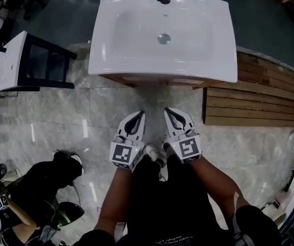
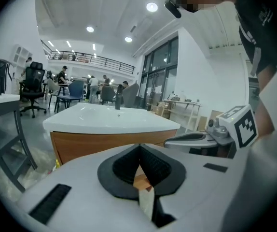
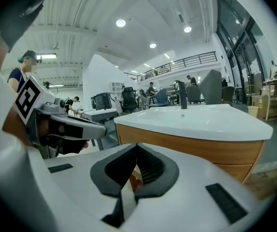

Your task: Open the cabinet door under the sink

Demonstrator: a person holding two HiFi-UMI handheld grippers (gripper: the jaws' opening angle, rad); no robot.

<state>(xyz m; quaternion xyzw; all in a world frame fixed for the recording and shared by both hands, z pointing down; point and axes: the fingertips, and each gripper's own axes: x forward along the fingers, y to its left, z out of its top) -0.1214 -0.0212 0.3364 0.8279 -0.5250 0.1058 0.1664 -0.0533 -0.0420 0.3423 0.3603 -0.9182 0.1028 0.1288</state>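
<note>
Both tongs closed tight, empty. My left tongs [image 1: 138, 116] and right tongs [image 1: 169, 111] sit side by side just in front of the sink [image 1: 216, 45]. The wooden cabinet [image 3: 191, 148] directly beneath the sink is untouched.

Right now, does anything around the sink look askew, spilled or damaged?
Nothing stands out. The sink sits level on its wooden cabinet, basin empty, no cracks showing. The left gripper and right gripper are both shut, short of the cabinet.
</note>
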